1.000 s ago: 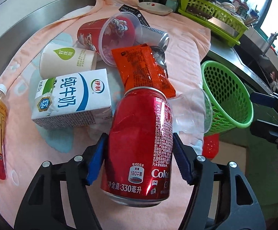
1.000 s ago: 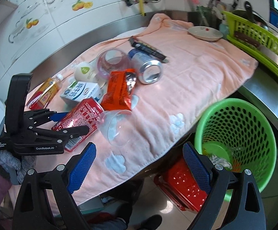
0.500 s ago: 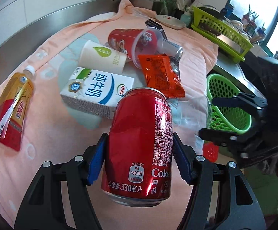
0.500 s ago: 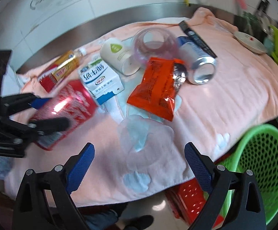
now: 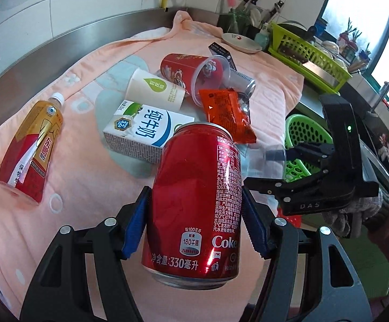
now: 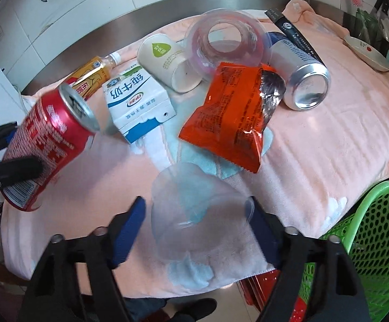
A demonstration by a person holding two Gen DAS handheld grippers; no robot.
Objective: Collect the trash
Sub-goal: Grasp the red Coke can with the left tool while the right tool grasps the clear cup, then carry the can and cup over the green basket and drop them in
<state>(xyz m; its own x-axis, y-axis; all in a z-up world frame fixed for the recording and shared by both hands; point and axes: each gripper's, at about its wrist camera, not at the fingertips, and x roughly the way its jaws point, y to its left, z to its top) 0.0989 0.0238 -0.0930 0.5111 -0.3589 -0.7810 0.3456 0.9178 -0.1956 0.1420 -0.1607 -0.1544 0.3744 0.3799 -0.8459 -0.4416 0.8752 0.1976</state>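
My left gripper (image 5: 195,197) is shut on a red Coke can (image 5: 197,201), held upright above the pink towel (image 5: 87,177); the right wrist view shows the same can (image 6: 49,136) at the left. My right gripper (image 6: 195,206) points down at a clear plastic cup (image 6: 199,209) lying near the towel's front edge. Its jaws are closing with the cup between them; the right pad is at the cup's rim, and the left pad is blurred and a sliver away. More litter lies behind: a milk carton (image 6: 138,102), an orange snack packet (image 6: 234,123), a paper cup (image 6: 170,61) and a silver can (image 6: 304,80).
A green mesh basket (image 6: 368,241) stands below the counter's edge at the right, with a red stool (image 6: 269,287) beside it. A drink bottle (image 5: 30,147), a large clear cup (image 6: 226,40), a black box (image 6: 288,26) and a plate (image 6: 366,53) also lie on the towel. A green dish rack (image 5: 309,53) stands behind.
The right gripper has swung in from the floor side and come down over the clear cup, and its jaws have narrowed round it. The left gripper has lifted the can a little.
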